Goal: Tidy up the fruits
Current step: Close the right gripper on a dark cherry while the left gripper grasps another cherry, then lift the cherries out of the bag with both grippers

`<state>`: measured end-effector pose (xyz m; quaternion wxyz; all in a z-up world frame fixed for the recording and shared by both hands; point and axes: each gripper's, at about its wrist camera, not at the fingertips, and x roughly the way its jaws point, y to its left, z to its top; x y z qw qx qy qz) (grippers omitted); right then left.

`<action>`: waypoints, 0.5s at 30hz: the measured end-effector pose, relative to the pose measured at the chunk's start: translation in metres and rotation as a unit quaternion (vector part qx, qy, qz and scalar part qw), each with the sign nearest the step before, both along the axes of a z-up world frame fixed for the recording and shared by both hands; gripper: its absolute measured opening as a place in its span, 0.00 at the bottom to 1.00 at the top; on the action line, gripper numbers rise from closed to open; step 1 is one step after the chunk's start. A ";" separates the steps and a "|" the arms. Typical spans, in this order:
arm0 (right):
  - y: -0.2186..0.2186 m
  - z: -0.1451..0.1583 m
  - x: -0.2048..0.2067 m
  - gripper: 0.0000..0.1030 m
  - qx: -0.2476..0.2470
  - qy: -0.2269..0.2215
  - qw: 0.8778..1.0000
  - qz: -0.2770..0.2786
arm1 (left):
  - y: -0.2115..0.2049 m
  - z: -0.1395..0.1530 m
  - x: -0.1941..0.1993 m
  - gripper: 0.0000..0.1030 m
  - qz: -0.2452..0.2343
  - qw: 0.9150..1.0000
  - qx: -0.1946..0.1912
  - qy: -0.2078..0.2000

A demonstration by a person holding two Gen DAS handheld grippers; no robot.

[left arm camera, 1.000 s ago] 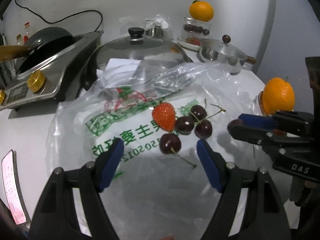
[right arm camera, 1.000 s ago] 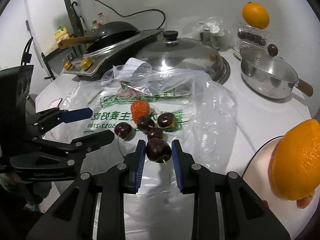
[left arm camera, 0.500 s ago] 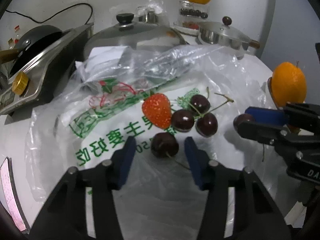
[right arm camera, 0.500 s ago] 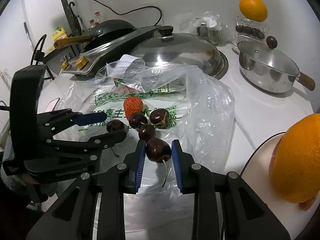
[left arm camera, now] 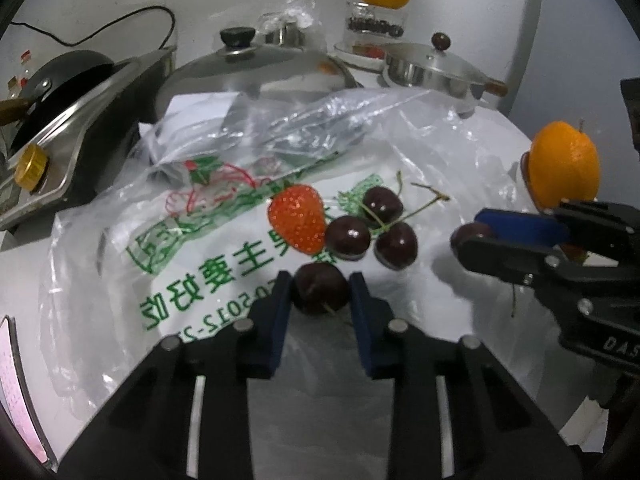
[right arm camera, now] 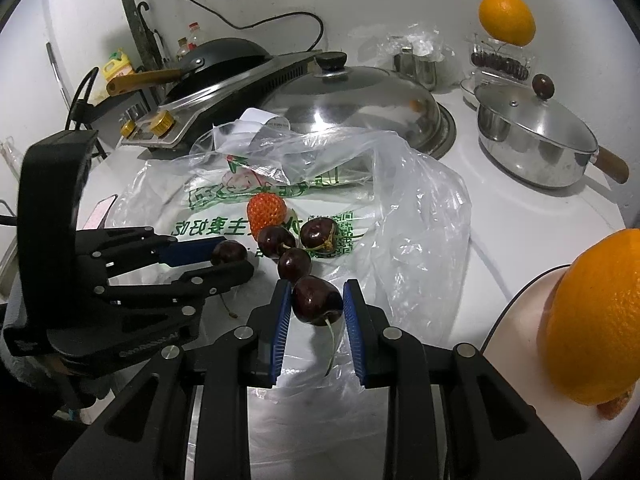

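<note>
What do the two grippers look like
Both are matte black plastic with two long fingers lined with blue ribbed pads and silver pivot pins. The left gripper and right gripper match; the right one's side shows raised lettering, partly cut off. No cables or sleeves visible.

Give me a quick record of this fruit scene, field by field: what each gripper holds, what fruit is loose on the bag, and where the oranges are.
left gripper: jaws have just been closing, now shut on a cherry
right gripper: shut on another cherry, stem hanging down
loose on plastic bag: one strawberry and three cherries clustered beside it
near orange: on a plate to the right
far orange: atop a clear container by the wall
also on counter: domed lid, lidded saucepan
</note>
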<state>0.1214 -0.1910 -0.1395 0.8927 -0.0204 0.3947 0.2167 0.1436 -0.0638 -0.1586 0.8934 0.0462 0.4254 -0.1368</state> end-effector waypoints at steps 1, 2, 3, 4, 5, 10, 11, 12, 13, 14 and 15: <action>0.001 0.001 -0.001 0.28 0.000 -0.001 1.000 0.000 | 0.000 0.002 -0.001 0.29 0.000 1.000 -0.002 -0.002; 0.001 0.003 -0.001 0.28 -0.001 -0.003 1.000 -0.001 | 0.001 0.005 -0.003 0.29 -0.001 1.000 -0.004 -0.005; 0.001 0.005 -0.002 0.28 -0.002 -0.005 1.000 -0.002 | 0.001 0.007 -0.005 0.29 -0.002 1.000 -0.006 -0.007; 0.001 0.006 -0.003 0.28 -0.002 -0.006 1.000 -0.002 | 0.002 0.009 -0.007 0.29 -0.003 1.000 -0.007 -0.010; 0.001 0.008 -0.005 0.28 -0.002 -0.009 1.000 -0.002 | 0.002 0.011 -0.008 0.29 -0.003 1.000 -0.008 -0.011; 0.001 0.015 -0.014 0.28 -0.003 -0.017 1.000 -0.003 | 0.002 0.021 -0.018 0.29 -0.006 1.000 -0.013 -0.020; 0.001 0.017 -0.016 0.28 -0.003 -0.019 1.000 -0.003 | 0.002 0.023 -0.020 0.29 -0.006 1.000 -0.014 -0.022; 0.000 0.019 -0.019 0.28 -0.003 -0.022 1.000 -0.004 | 0.002 0.026 -0.022 0.29 -0.007 1.000 -0.014 -0.025; -0.001 0.021 -0.020 0.28 -0.003 -0.023 1.000 -0.004 | 0.002 0.027 -0.023 0.29 -0.008 1.000 -0.015 -0.026; -0.002 0.023 -0.023 0.28 -0.002 -0.025 1.000 -0.006 | 0.002 0.029 -0.026 0.29 -0.009 0.999 -0.014 -0.029; -0.003 0.024 -0.025 0.28 -0.002 -0.027 1.000 -0.006 | 0.002 0.032 -0.029 0.29 -0.010 0.999 -0.014 -0.032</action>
